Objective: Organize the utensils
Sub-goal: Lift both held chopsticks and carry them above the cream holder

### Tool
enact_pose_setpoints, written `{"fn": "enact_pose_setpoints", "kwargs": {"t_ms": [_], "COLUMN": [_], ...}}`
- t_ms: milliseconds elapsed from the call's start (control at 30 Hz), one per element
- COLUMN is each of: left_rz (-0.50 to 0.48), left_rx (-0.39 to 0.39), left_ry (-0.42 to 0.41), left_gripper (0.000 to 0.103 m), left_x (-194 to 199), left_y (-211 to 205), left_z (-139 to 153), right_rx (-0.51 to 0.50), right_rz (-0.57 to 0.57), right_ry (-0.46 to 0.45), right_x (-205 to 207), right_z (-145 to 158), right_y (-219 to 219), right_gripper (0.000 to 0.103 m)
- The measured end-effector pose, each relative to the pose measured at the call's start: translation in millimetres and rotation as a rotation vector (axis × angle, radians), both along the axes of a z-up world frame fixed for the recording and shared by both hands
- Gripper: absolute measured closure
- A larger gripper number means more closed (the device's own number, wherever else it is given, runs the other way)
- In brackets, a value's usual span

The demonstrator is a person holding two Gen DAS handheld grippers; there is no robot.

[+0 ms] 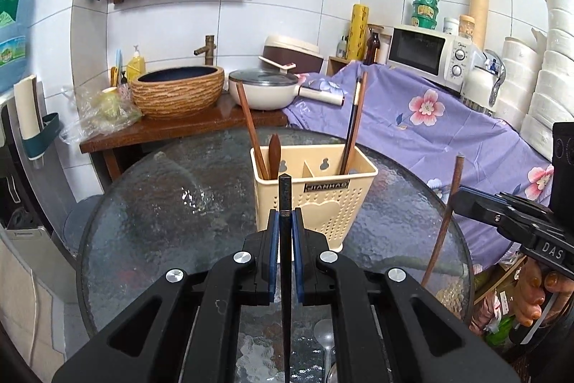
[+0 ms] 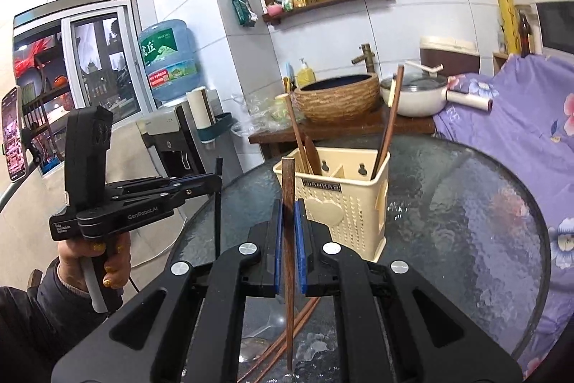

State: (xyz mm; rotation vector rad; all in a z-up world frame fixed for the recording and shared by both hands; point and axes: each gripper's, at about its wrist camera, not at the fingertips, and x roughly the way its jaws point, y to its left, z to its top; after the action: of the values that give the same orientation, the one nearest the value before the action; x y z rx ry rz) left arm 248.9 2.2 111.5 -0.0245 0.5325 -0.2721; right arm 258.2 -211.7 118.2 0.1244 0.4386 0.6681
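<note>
My left gripper [image 1: 286,221] is shut on a black chopstick [image 1: 285,196] that stands upright between its blue pads. Just beyond it is a cream utensil holder [image 1: 323,203] on the round glass table [image 1: 161,203]. Its left compartment holds brown chopsticks [image 1: 251,128] and a brown spoon [image 1: 274,149]; the right one holds a black and a brown chopstick [image 1: 353,124]. My right gripper [image 2: 288,209] is shut on a brown chopstick [image 2: 287,182], held upright in front of the holder [image 2: 344,203]. Each gripper shows in the other's view: the right gripper [image 1: 458,200] and the left gripper [image 2: 215,180].
Loose brown chopsticks [image 2: 297,329] and a clear plastic spoon [image 1: 323,332] lie on the glass below the grippers. Behind the table are a woven basin [image 1: 177,92], a lidded pan [image 1: 263,88], a purple floral cloth [image 1: 448,131] and a microwave [image 1: 427,51]. A water dispenser [image 2: 168,60] stands left.
</note>
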Motion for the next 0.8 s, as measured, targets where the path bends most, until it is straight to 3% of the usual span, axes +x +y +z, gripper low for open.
{"fn": "enact_pose_setpoints", "kwargs": {"t_ms": [400, 633, 800], "left_rz": [-0.002, -0.016, -0.026], "left_rx": [-0.016, -0.014, -0.021], "left_ry": [-0.057, -0.11, -0.156], "left_gripper": [0.096, 0.096, 0.096], "left_x": [0, 6, 15], "left_y": [1, -4, -8], "left_z": [31, 70, 113], "right_rx": [-0.024, -0.016, 0.003], "right_rz": [0.003, -0.004, -0.022], "right_ry": [-0.058, -0.078, -0.092], "right_x": [6, 21, 37], "right_z": [37, 72, 108], "right_y": [12, 14, 14], "right_gripper": [0.096, 0.096, 0.096]}}
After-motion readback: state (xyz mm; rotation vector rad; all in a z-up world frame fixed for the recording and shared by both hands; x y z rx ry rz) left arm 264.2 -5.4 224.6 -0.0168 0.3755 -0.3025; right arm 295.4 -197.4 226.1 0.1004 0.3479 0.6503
